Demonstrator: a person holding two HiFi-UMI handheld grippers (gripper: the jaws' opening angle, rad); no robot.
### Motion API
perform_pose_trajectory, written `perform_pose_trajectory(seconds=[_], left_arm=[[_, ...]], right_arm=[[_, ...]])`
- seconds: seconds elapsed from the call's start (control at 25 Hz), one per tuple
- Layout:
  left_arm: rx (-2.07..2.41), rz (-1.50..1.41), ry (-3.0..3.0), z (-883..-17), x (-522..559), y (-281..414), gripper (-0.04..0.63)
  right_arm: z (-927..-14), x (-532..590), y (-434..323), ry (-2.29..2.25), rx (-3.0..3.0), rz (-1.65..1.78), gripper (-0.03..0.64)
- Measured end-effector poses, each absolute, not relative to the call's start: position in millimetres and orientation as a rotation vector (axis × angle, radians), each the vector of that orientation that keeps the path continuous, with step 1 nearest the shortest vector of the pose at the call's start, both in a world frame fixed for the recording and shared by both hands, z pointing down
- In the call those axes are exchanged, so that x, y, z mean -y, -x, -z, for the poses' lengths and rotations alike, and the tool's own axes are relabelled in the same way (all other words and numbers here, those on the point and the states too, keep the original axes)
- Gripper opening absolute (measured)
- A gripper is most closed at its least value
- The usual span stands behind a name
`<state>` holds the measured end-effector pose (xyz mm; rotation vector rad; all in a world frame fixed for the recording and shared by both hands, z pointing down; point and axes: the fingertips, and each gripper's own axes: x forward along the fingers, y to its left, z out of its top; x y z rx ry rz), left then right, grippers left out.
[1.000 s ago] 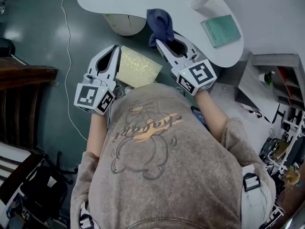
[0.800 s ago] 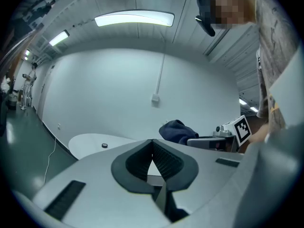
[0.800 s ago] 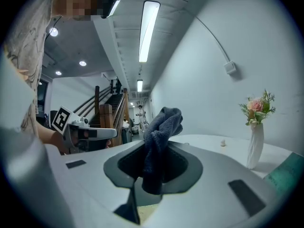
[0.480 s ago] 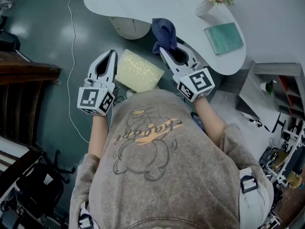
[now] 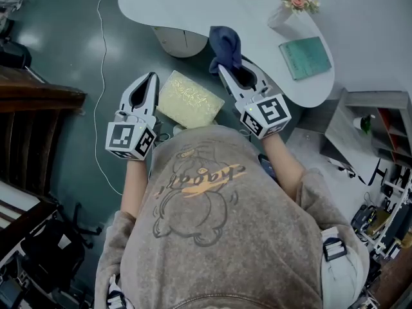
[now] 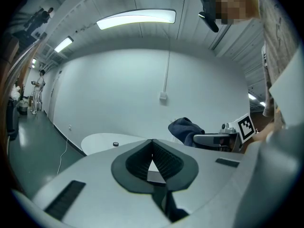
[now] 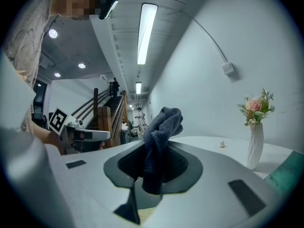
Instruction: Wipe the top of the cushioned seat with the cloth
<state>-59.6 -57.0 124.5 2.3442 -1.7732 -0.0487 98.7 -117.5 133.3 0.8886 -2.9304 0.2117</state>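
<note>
Item 1: cloth [image 5: 225, 45], dark blue and bunched. It is pinched in the right gripper [image 5: 223, 73], whose jaws are closed on its lower part. The rest stands up above the jaw tips in the right gripper view [image 7: 161, 127]. In the head view it shows against the edge of the bench [image 5: 212, 8], apart from the seat.

Item 2: cushioned seat [image 5: 190, 100], pale yellow with a patterned top. It lies between the two grippers, below the person's chest.

Item 3: left gripper [image 5: 150, 78], just beside the seat's left edge. Its jaws are together with nothing between them in the left gripper view [image 6: 152, 144].

Item 4: on the white bench stand a vase of flowers [image 5: 290, 2] and a green book [image 5: 305, 57].

Item 5: white cable [image 5: 103, 63], trailing over the dark floor at left.
</note>
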Motion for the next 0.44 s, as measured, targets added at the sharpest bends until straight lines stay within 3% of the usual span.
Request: perform_pose_trajectory(seconds=[0.44], left_arm=[[1.802,0.043,-2.295,-129.0,54.0,68.8,0.015]], right_arm=[[-140.3,118.3,-95.7,-0.863,2.923,-0.228,0.095]])
